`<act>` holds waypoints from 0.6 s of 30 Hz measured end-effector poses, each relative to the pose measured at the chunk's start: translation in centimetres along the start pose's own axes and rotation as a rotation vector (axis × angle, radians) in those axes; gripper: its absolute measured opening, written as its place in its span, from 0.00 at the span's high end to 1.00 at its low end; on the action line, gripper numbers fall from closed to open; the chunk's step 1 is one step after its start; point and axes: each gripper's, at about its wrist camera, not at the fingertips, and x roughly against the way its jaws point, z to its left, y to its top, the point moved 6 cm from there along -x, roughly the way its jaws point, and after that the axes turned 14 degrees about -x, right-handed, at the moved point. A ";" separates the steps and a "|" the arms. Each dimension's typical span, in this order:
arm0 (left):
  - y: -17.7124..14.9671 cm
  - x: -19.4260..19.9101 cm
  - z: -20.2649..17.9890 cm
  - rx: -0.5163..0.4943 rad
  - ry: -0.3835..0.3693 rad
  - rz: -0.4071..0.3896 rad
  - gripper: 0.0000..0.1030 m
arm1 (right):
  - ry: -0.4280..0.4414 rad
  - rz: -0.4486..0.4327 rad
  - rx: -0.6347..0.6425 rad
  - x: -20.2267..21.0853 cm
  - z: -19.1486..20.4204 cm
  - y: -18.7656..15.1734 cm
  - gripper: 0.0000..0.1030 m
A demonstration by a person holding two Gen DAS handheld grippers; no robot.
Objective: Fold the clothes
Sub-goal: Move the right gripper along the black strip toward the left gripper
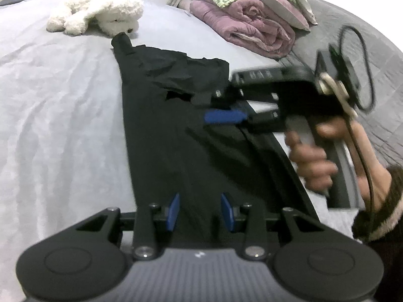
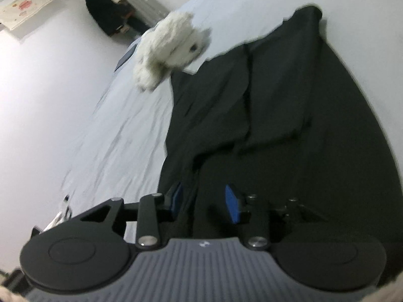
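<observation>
On bed sheet (image 1: pixel 63 100): black garment (image 1: pixel 176 130) lies flat, long axis running away toward plush dog (image 1: pixel 100 15). Left gripper (image 1: pixel 200 210) hovers over near end, jaws part open, empty. Right gripper (image 1: pixel 224 115) reaches across middle, nearer folded edge; jaws apart, grip unclear.

R gripper (image 1: pixel 221 115) blurred — garment (image 1: pixel 176 138) cut off.

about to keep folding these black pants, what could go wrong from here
1. The white plush dog lies right at the far end of the black pants; a fold could drag or trap it.
2. The right gripper hovers open over a crease and may pinch a single layer.
3. The left gripper holds nothing, so the cloth could slide.
</observation>
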 end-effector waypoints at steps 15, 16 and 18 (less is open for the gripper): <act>-3.4 4.8 2.3 0.034 -0.024 -0.031 0.68 | 0.106 0.176 -0.151 5.1 -1.6 -11.6 0.59; -3.8 5.0 2.3 0.040 -0.036 -0.032 0.69 | 0.115 0.191 -0.162 5.2 -1.8 -12.7 0.59; -4.5 5.3 2.1 0.046 -0.054 -0.034 0.71 | 0.131 0.219 -0.172 5.4 -2.0 -14.9 0.59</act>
